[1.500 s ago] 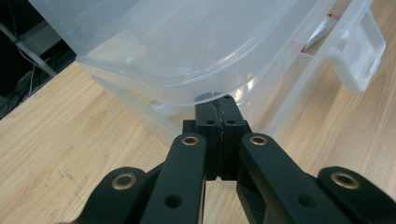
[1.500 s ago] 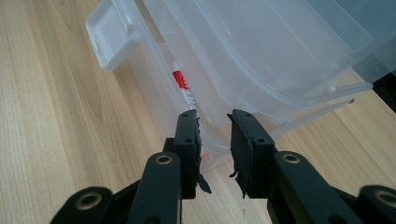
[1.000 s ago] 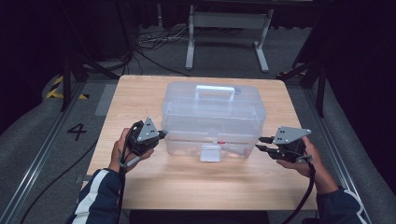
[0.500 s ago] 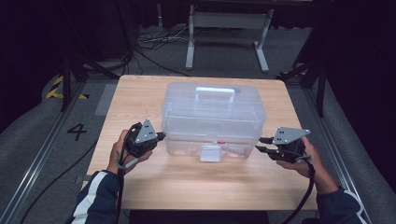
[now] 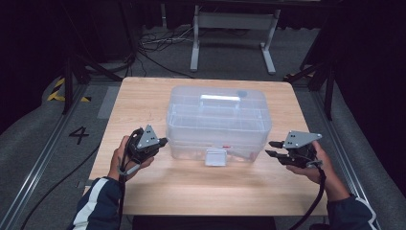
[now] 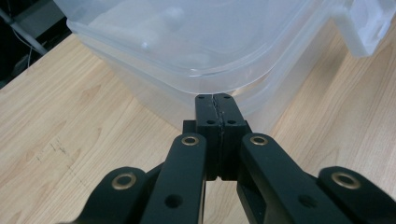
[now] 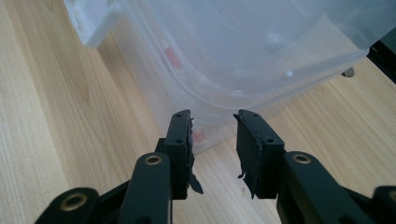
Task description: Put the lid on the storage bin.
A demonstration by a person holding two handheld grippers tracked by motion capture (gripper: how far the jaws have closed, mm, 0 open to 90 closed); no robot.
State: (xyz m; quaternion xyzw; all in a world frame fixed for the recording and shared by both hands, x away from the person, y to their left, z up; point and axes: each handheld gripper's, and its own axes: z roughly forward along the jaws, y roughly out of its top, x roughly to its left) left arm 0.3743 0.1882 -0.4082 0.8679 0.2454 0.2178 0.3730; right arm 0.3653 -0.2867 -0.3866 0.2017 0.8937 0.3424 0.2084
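Item: clear plastic box (image 5: 219,120), lid on, sat mid-frame on the wooden counter (image 5: 143,100), white latch (image 5: 215,156) at its near side. My left gripper (image 5: 163,142), jaws pressed together, empty, tips at the box's lower-left corner. My right gripper (image 5: 271,148), jaws apart and just opening, empty, beside the lower-right corner

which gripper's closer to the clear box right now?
Left. The left gripper sits shut with its tips at the clear box, at its left front corner. The right gripper waits open, a gap off its right front corner.
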